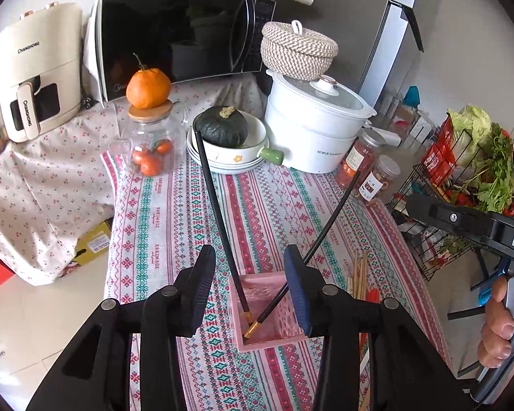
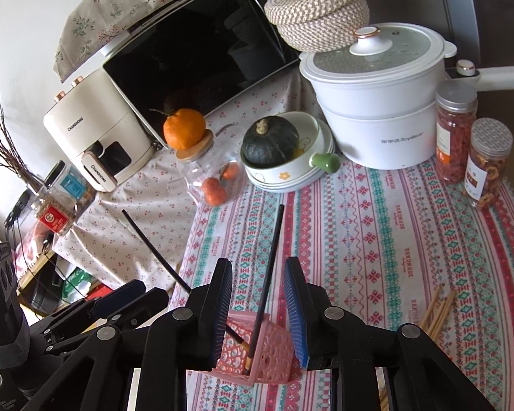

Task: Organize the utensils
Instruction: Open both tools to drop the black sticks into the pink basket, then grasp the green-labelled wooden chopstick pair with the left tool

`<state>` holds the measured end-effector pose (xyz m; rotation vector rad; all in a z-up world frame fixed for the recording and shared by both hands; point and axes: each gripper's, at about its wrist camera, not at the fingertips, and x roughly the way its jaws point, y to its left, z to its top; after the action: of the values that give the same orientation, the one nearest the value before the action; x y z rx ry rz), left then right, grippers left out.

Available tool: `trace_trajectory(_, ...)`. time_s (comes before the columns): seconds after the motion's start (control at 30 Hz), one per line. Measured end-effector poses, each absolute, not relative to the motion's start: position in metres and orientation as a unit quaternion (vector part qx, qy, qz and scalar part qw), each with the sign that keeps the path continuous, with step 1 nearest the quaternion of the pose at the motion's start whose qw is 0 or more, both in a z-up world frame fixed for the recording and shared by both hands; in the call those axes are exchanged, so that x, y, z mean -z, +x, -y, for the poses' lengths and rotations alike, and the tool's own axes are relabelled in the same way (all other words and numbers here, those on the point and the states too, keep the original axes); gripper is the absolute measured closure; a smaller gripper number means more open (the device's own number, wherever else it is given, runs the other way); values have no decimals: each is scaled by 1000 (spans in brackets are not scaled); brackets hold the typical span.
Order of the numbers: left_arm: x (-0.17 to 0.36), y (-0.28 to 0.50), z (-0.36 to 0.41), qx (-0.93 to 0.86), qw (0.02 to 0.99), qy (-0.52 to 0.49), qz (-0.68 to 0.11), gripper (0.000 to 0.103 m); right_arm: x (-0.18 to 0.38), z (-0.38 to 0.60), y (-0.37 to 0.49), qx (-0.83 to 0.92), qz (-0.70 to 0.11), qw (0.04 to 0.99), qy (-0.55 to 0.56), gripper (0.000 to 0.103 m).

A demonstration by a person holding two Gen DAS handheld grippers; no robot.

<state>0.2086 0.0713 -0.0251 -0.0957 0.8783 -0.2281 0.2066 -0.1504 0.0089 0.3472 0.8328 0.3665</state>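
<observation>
A pink lattice utensil basket (image 1: pixel 269 311) stands on the patterned tablecloth near the front edge. Two black chopsticks with gold tips stand in it, one leaning left (image 1: pixel 216 202), one leaning right (image 1: pixel 329 229). My left gripper (image 1: pixel 250 291) is open just above the basket, empty. My right gripper (image 2: pixel 258 311) is open around the basket (image 2: pixel 257 352), with one chopstick (image 2: pixel 270 260) rising between its fingers and the other chopstick (image 2: pixel 154 250) leaning left. A bundle of wooden skewers (image 1: pixel 358 274) lies right of the basket, also showing in the right wrist view (image 2: pixel 438 311).
Behind stand a glass jar with an orange on its lid (image 1: pixel 150 137), a bowl with a dark squash (image 1: pixel 226 144), a white pot (image 1: pixel 318 126), two snack jars (image 1: pixel 370 167), a microwave (image 1: pixel 185 37) and an air fryer (image 1: pixel 37 78). A wire rack of vegetables (image 1: pixel 462 178) stands right.
</observation>
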Motion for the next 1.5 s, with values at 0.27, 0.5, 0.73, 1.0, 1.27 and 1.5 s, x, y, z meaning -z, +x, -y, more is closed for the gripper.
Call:
trace_trajectory(0.27,23,170,-52,128,892,-39,-433,33,11,203,171,-117,-425,885,150,48)
trace_trajectory(0.5,40,138,-15,152,875,-5,-459,25,45,236,148,-80,-466,871,135,37)
trace_trajectory(0.73,76,115,24,189,847,34,-495,23,88,249,137,-55,-529,840,108,33)
trace_trajectory(1.0,119,119,44,199,813,31,-547,23,129,265,142,-37,-585,803,109,33)
trace_trajectory(1.27,138,145,87,218,799,55,-557,63,141,287,150,-4,-600,792,116,33)
trace_trajectory(1.5,155,202,126,192,801,61,-564,86,143,298,151,-5,-602,789,124,33)
